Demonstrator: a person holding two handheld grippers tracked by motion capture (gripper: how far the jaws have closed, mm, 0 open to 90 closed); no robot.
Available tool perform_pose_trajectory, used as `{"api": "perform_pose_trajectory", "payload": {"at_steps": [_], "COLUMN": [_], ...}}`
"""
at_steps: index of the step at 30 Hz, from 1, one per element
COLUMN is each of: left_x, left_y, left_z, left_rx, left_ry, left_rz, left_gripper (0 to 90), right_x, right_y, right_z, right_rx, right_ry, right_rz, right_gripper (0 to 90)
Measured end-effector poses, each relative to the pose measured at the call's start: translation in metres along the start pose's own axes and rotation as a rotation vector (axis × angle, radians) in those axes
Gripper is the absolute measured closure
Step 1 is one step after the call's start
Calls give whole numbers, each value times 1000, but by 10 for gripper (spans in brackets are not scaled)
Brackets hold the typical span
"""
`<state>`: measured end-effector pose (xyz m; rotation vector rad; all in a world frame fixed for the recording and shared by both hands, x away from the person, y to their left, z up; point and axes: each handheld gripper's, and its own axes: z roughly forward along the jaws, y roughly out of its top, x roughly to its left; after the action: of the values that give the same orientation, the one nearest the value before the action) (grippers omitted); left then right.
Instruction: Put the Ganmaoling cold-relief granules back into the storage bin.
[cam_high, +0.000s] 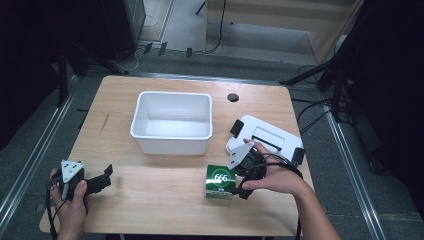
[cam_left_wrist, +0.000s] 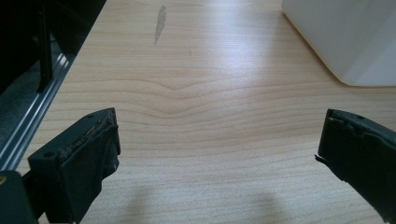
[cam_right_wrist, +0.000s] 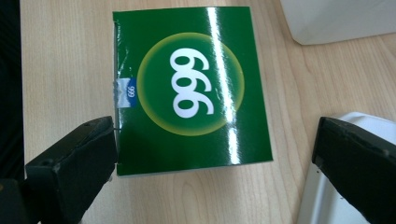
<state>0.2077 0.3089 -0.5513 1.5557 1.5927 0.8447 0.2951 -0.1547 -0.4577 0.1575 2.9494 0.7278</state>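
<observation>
A green box marked "999" (cam_high: 220, 181) (cam_right_wrist: 191, 91) lies flat on the wooden table (cam_high: 150, 200), in front of the white bin (cam_high: 172, 122). My right gripper (cam_high: 239, 176) (cam_right_wrist: 215, 135) points at the box from its right side and stands open. In the right gripper view one jaw tip sits by the box's near corner, and the other jaw is well clear of it, over a white device (cam_right_wrist: 322, 200). Near the table's front left corner my left gripper (cam_high: 106, 178) (cam_left_wrist: 219, 135) is open over bare wood, with nothing between its jaws.
The white bin (cam_left_wrist: 345, 37) (cam_right_wrist: 336, 18) is empty. A flat white device with black corners (cam_high: 265, 140) lies right of the bin, just behind my right hand. A small black disc (cam_high: 233, 97) sits near the far edge. A grey smear (cam_left_wrist: 160, 23) marks the wood at left.
</observation>
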Motion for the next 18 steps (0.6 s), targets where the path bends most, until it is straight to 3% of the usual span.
{"api": "perform_pose_trajectory", "payload": {"at_steps": [18], "left_x": [0], "left_y": [0], "left_z": [0], "left_rx": [0], "left_ry": [2], "left_rz": [1], "left_gripper": [0], "right_x": [6], "right_y": [0], "right_z": [14], "right_rx": [38], "right_ry": [38], "right_rz": [-12], "right_gripper": [2]}}
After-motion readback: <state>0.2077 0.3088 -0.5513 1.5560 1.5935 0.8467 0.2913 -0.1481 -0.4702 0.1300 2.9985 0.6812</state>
